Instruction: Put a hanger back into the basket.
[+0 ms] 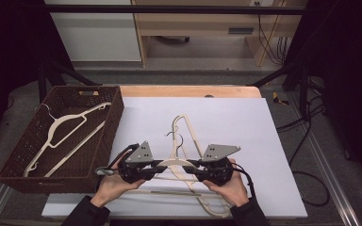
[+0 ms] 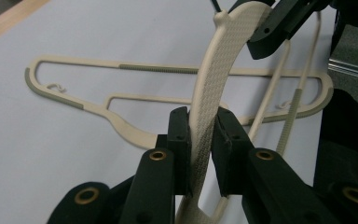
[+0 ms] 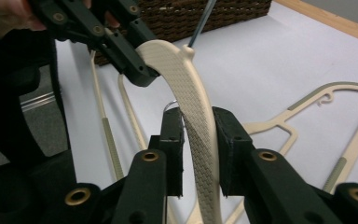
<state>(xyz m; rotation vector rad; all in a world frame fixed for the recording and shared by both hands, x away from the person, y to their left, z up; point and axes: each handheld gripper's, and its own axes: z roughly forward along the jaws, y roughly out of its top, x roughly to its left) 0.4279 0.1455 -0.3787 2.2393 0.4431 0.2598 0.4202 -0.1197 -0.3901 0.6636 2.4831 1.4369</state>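
Note:
A cream hanger (image 1: 174, 163) with a textured shoulder hangs between my two grippers near the front of the white mat (image 1: 245, 122), its dark hook pointing away from me. My left gripper (image 1: 158, 165) is shut on the hanger's left shoulder; in the left gripper view both pads (image 2: 179, 140) press on the hanger (image 2: 219, 65). My right gripper (image 1: 192, 165) is around the other shoulder. In the right gripper view (image 3: 199, 144) the hanger (image 3: 182, 74) leans on one pad, with a thin gap at the other. The left gripper (image 3: 130, 56) shows beyond.
Two more cream hangers (image 1: 188, 136) lie on the mat under and beyond the held one. A dark wicker basket (image 1: 108, 136) at the left holds two hangers (image 1: 66, 125). The wooden table edge (image 1: 188, 90) runs behind the mat.

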